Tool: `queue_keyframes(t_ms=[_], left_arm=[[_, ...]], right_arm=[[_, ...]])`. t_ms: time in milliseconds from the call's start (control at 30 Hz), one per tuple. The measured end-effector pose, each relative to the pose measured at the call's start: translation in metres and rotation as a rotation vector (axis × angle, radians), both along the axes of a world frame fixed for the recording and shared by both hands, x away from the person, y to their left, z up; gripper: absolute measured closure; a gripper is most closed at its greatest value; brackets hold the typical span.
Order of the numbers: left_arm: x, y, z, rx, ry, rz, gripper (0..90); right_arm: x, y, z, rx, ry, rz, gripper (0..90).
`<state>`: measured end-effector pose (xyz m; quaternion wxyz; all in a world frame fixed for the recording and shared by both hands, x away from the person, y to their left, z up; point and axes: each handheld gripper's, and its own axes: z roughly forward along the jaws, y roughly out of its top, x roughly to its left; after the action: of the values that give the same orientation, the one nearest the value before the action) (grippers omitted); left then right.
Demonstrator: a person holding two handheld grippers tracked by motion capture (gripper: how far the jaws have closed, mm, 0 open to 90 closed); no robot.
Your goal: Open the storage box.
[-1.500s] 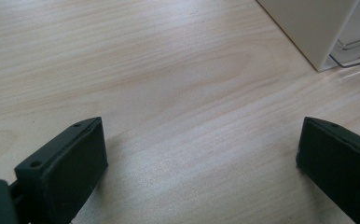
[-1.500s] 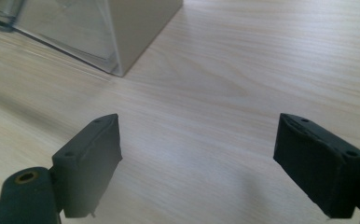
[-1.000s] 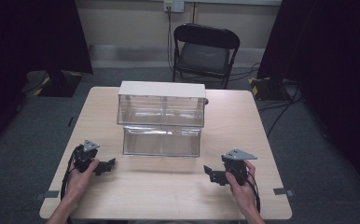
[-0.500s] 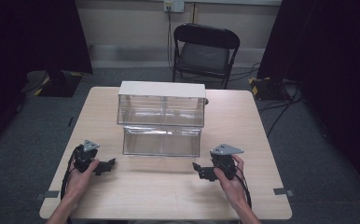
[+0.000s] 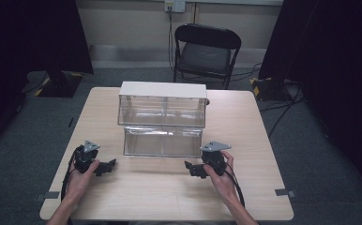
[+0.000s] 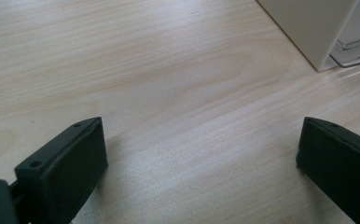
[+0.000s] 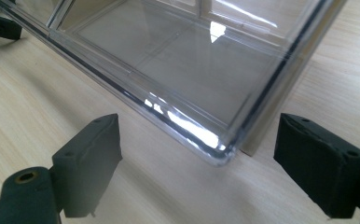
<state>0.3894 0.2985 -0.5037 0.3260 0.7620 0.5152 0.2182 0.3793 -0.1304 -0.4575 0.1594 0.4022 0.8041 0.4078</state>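
Table (image 5: 169, 201): pale wood-grain top, matt, rounded corners, long fine streaks in the grain seen close up in both gripper views. Near its far middle stands a box-shaped case (image 5: 162, 90) with a flat white opaque lid and see-through walls. The left gripper view shows one of its white corner panels as smooth and square-edged. Drawer (image 5: 162, 140): clear hard plastic, glossy, a shallow rectangular tray sitting on the table in front of the case and against its lower front, toward the person. In the right gripper view its near corner is rounded with a thick moulded rim that catches bright glints, and faint raised lines cross the floor. Left gripper (image 5: 108, 167): black, blocky, with a grey three-cornered plate on top, held in the left hand low over the table at the near left, well apart from the drawer. Its jaws stand wide with only bare wood between them. The pads look flat, dull and rubbery. Right gripper (image 5: 192, 169): same build, in the right hand, near the drawer's front right corner. Its jaws are spread apart and grip nothing, and the clear corner lies just beyond them, untouched. Behind the table is a black folding chair (image 5: 207, 51) with a metal frame and padded seat, on grey carpet.
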Motion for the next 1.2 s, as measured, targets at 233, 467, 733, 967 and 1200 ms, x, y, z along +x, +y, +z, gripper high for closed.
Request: queue_keyframes(t_ms=[233, 467, 733, 967, 1200], left_arm=[[0.0, 0.0, 0.0, 0.0, 0.0, 0.0, 1.2], [0.0, 0.0, 0.0, 0.0, 0.0, 0.0, 1.2], [0.0, 0.0, 0.0, 0.001, 0.0, 0.001, 1.2], [0.0, 0.0, 0.0, 0.002, 0.0, 0.0, 1.2], [0.0, 0.0, 0.0, 0.0, 0.0, 0.0, 1.2]], right_arm=[[0.008, 0.004, -0.01, 0.007, 0.012, -0.028, 14.1], [0.011, 0.005, -0.012, 0.014, 0.01, -0.03, 14.1], [0.013, 0.01, -0.012, 0.017, 0.0, -0.034, 13.8], [0.012, 0.009, -0.011, 0.02, 0.001, -0.041, 13.6], [0.01, 0.009, -0.008, 0.033, 0.0, -0.041, 13.2]])
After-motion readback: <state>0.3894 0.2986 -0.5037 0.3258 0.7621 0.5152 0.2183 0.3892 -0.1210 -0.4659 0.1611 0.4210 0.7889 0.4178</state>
